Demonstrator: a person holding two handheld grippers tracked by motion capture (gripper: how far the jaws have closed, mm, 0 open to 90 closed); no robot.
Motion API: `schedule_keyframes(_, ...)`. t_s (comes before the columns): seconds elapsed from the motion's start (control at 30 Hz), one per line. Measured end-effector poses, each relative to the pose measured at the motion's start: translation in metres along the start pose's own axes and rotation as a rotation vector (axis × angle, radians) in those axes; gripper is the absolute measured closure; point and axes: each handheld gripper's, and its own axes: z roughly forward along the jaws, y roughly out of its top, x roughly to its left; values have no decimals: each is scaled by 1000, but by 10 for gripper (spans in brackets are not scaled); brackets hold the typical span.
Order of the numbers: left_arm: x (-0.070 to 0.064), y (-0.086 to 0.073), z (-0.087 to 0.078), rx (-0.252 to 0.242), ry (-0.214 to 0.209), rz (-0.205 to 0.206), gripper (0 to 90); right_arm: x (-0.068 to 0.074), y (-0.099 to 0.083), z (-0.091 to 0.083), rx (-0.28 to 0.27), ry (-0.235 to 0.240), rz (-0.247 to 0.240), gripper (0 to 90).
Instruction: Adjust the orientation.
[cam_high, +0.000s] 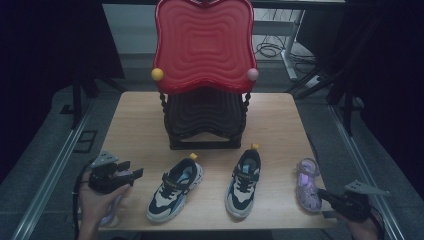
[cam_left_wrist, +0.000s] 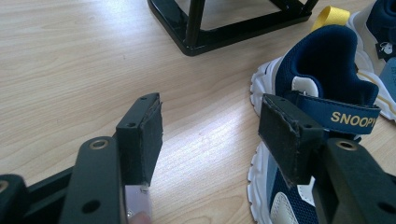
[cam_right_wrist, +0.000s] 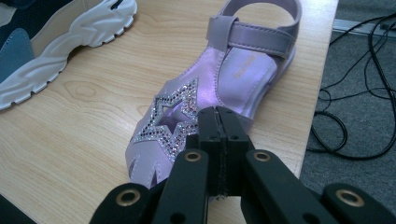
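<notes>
Two navy and white sneakers stand side by side near the table's front, the left sneaker (cam_high: 175, 189) (cam_left_wrist: 322, 116) and the right sneaker (cam_high: 244, 182). A purple sandal (cam_high: 306, 184) (cam_right_wrist: 219, 79) with a glitter star lies at the front right. My right gripper (cam_high: 323, 196) (cam_right_wrist: 219, 116) hovers shut over its toe, nothing between the jaws. My left gripper (cam_high: 134, 171) (cam_left_wrist: 212, 121) is open just left of the left sneaker, with bare table between its jaws. A second purple sandal (cam_high: 113, 204) (cam_left_wrist: 138, 204) lies partly hidden under my left hand.
A two-tier shoe rack stands mid-table, with a red top shelf (cam_high: 204, 42) and a black lower shelf (cam_high: 205, 117); its black base (cam_left_wrist: 224, 35) is close ahead of the left gripper. The table's right edge (cam_right_wrist: 315, 93) runs beside the sandal, with cables (cam_right_wrist: 359, 93) on the floor.
</notes>
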Motion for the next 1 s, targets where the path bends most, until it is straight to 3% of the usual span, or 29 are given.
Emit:
schedule_keyframes(0.4,1,-1,1,3,-1,-1,401,6,3,3,14,8,-19,899)
schedule_keyframes(0.63,1,-1,1,2,0,1,402,14,7,9,22,61,-20,899)
schedule_keyframes(1.0,2,-1,1,4,0,2,402,22,11,16,31,80,-36,898)
